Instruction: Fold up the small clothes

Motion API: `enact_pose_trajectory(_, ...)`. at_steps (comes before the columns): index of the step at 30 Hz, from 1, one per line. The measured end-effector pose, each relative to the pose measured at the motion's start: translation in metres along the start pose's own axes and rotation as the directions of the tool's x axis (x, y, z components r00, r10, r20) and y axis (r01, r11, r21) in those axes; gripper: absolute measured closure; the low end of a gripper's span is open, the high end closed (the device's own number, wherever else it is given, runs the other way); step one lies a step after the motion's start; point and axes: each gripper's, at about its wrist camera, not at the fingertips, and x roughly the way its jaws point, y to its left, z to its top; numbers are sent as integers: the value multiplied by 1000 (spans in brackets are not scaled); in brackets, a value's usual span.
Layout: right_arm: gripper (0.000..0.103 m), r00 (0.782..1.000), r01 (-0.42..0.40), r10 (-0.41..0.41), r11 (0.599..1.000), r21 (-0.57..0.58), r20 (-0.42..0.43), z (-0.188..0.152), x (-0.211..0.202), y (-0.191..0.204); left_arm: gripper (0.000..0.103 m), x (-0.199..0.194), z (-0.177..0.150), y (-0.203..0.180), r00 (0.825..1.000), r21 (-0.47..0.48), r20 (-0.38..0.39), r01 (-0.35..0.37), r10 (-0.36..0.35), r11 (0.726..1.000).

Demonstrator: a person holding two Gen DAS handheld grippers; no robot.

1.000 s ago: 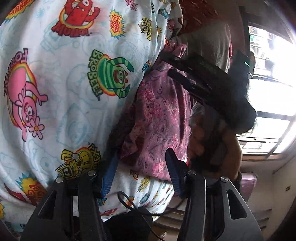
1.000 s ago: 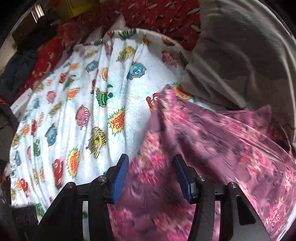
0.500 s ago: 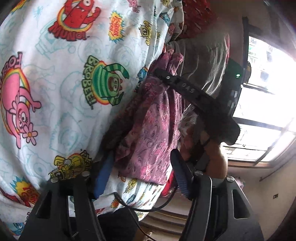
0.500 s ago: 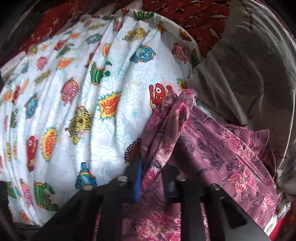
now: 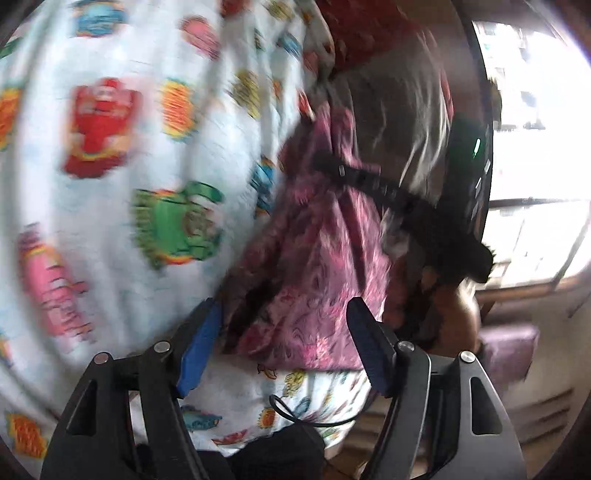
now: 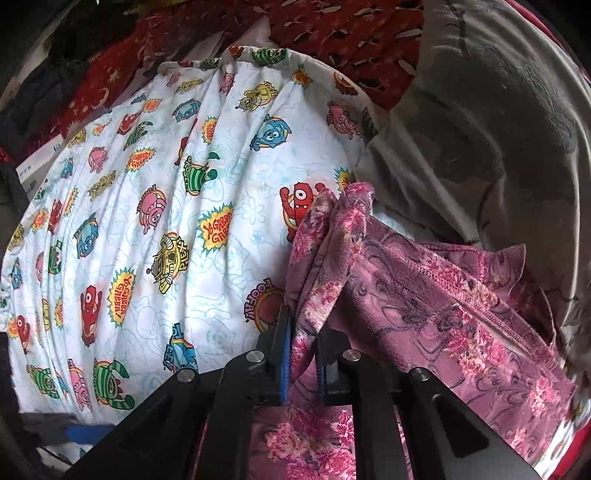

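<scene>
A pink floral garment (image 6: 424, 302) lies on a white cartoon-print sheet (image 6: 166, 221). My right gripper (image 6: 303, 325) points steeply down, and its jaws are closing on a bunched fold of the garment, which stands up between the blue pads. In the blurred left wrist view the same garment (image 5: 325, 240) hangs from the right tool's black frame (image 5: 424, 210), with a hand (image 5: 458, 314) behind it. My left gripper (image 5: 284, 306) is opening. The garment's lower edge sits between its fingers, and the pads are clear of the cloth.
A grey cloth (image 6: 480, 129) is heaped to the right of the sheet, and a red patterned fabric (image 6: 351, 33) lies beyond it. Dark clothes are piled at the far left (image 6: 33, 110). A bright window (image 5: 535, 147) is at the right.
The right gripper shut on a fold of the pink garment and gathered it upward. The left gripper's jaws spread wider and it moved, blurring its view.
</scene>
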Motion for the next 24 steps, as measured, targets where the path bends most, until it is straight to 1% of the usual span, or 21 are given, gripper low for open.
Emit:
enact_pose_trajectory(1, 93, 1000, -6, 6, 1000, 3, 0, -1, -1, -2, 34, 8, 1, -5, 999, 30, -6, -33, 33, 999)
enact_pose_trajectory(3, 93, 1000, -14, 14, 1000, 7, -4, 1, 1, -1, 34, 21, 4, -9, 997, 50, -18, -68, 69, 996)
enact_pose_trajectory(6, 92, 1000, -25, 25, 1000, 12, -14, 4, 5, -1, 34, 30, 4, -8, 998, 34, -25, -60, 61, 998)
enact_pose_trajectory(9, 91, 999, -32, 33, 999, 15, -38, 9, 18, 5, 35, 32, 1, -12, 998, 60, -24, -65, 66, 996)
enact_pose_trajectory(10, 86, 999, -31, 32, 999, 18, -44, 10, 21, 6, 35, 33, 1, -13, 997, 64, -26, -68, 70, 996)
enact_pose_trajectory(12, 83, 998, -24, 25, 1000, 20, -60, 13, 28, 10, 35, 35, 4, -15, 997, 58, -29, -69, 71, 996)
enact_pose_trajectory(14, 75, 998, 0, 1, 1000, 16, -62, 17, 32, 14, 35, 38, 7, -16, 997, 43, -37, -59, 61, 997)
enact_pose_trajectory(16, 70, 998, 24, -24, 1000, 7, -61, 19, 35, 17, 35, 39, 6, -16, 998, 35, -46, -46, 48, 998)
enact_pose_trajectory(17, 70, 997, 42, -42, 999, -2, -63, 20, 37, 20, 40, 40, 5, -17, 998, 32, -48, -41, 42, 999)
enact_pose_trajectory(18, 70, 996, 64, -65, 998, -18, -65, 21, 39, 23, 52, 43, 5, -18, 998, 31, -57, -28, 30, 999)
enact_pose_trajectory(19, 70, 995, 80, -82, 996, -34, -64, 22, 41, 26, 60, 46, 4, -18, 997, 28, -74, -13, 15, 1000)
enact_pose_trajectory(20, 71, 993, 98, -101, 994, -52, -60, 22, 42, 30, 80, 52, 3, -18, 995, 16, -103, 9, -7, 1000)
enact_pose_trajectory(21, 73, 991, 120, -125, 990, -80, -56, 22, 42, 33, 83, 56, 2, -17, 993, 5, -118, 20, -19, 1000)
enact_pose_trajectory(22, 81, 989, 131, -136, 987, -91, -50, 22, 42, 35, 83, 59, 2, -16, 993, -8, -120, 13, -14, 1000)
enact_pose_trajectory(23, 86, 987, 150, -155, 983, -109, -42, 21, 42, 38, 85, 60, 2, -16, 993, -10, -118, 6, -7, 1000)
enact_pose_trajectory(24, 88, 987, 152, -158, 981, -122, -38, 21, 41, 39, 86, 62, 1, -16, 993, -14, -119, 7, -9, 1000)
